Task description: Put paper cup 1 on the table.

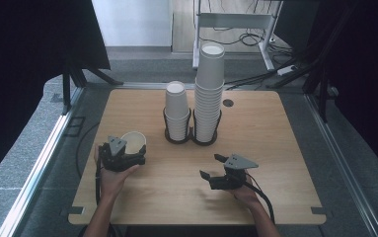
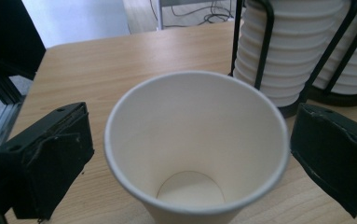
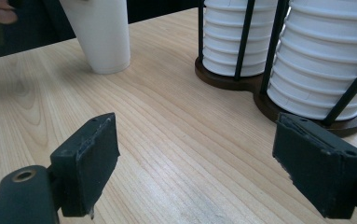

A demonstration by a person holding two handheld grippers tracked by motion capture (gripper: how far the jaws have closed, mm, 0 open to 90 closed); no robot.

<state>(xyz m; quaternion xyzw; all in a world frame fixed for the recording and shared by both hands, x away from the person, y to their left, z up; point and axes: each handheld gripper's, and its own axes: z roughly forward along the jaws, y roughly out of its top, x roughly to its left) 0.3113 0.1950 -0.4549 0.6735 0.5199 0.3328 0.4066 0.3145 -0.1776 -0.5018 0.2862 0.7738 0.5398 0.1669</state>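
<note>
Nearest the lens in the left gripper view, a single white paper cup (image 2: 195, 149) stands mouth-up between the two black jaws of the left gripper (image 2: 192, 161). A strip of wood grain shows between the cup's rim and each pad (image 2: 57, 154), so the jaws stand wide apart with the cup between them but not pressed; whether the lower wall of the cup brushes a pad cannot be told from this angle. In the high view the same cup (image 1: 134, 141) sits on the left part of the wooden table (image 1: 275, 138), just ahead of the left gripper (image 1: 127, 154), which the person's left hand (image 1: 111, 177) carries in from the near edge.

In the right gripper view the right gripper (image 3: 199, 168) shows both jaws spread wide over bare tabletop, with nothing between them. In the high view this gripper (image 1: 215, 167) lies low over the right part of the table, well apart from the cup, jaws pointing towards the left and slightly away from the person.

Behind both grippers, near the table's middle, a dark two-ring cup holder (image 1: 190, 139) carries two stacks of nested white cups, mouths down: a shorter stack (image 1: 177, 109) on the left and a taller stack (image 1: 209, 89) on the right. The holder's black upright rods (image 2: 264, 44) and the ribbed stack rims appear close behind the cup in the left gripper view.
</note>
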